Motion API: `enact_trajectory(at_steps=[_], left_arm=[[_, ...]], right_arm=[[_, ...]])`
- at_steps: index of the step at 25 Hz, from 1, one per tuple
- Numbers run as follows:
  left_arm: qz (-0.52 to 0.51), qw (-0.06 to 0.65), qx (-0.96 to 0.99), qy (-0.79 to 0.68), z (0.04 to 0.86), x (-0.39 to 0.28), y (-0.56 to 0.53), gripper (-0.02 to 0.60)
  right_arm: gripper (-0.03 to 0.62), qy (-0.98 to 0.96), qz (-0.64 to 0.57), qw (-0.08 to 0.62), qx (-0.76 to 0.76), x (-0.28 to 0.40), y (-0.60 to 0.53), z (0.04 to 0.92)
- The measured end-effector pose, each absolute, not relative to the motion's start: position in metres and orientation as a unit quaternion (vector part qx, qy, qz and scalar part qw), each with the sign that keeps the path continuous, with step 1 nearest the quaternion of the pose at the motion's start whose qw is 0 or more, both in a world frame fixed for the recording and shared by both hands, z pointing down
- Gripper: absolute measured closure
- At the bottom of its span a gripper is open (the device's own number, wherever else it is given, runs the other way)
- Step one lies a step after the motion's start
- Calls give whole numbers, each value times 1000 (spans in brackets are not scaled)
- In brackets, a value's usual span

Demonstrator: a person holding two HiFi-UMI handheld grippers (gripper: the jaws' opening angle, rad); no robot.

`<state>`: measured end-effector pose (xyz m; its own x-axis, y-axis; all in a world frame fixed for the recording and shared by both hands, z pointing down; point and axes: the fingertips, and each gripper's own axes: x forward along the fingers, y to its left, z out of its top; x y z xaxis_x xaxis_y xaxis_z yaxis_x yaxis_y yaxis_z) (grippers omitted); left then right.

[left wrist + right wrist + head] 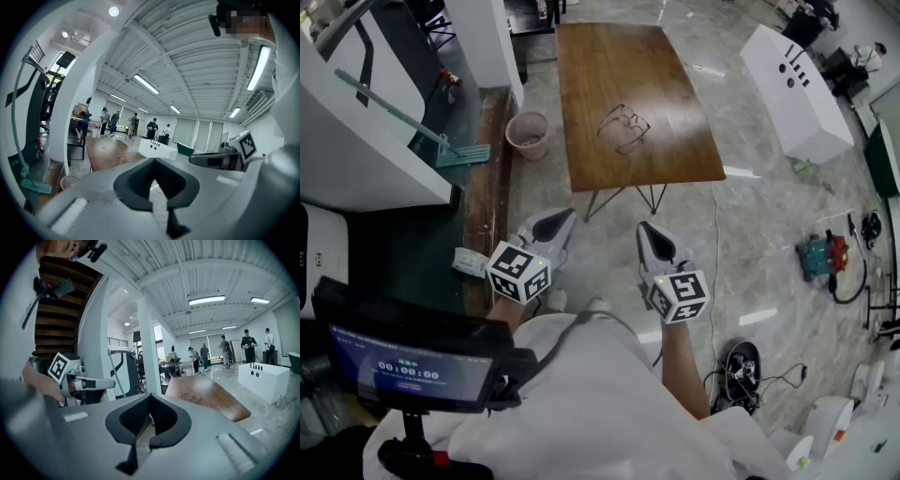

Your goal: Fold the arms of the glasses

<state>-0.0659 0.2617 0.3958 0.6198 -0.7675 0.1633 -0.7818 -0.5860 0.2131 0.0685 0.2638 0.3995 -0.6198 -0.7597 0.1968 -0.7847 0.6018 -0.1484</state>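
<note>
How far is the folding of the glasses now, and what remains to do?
Nothing looks done yet. The glasses lie on the wooden table, and their arms appear to be spread open. Nothing is in hand: the left tool and the right tool are both shut and empty, short of the table. Left to do: approach the table and fold both arms.

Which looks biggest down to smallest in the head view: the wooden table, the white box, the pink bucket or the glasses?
1. wooden table
2. white box
3. pink bucket and glasses: they look about the same size, so I won't rank them.
</note>
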Motion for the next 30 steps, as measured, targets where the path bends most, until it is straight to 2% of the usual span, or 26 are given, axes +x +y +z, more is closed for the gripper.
enact_trajectory(at_steps=[13,22,30], left_arm=[[21,113,906,-408,375,-90,248,580],[10,126,907,-401,379,-118,243,578],[11,126,911,-392,389,-124,249,580]], right_arm=[[586,-883,114,60,452,45,261,390],[585,-878,126,56,459,22,254,393],[585,-866,128,48,480,28,260,400]])
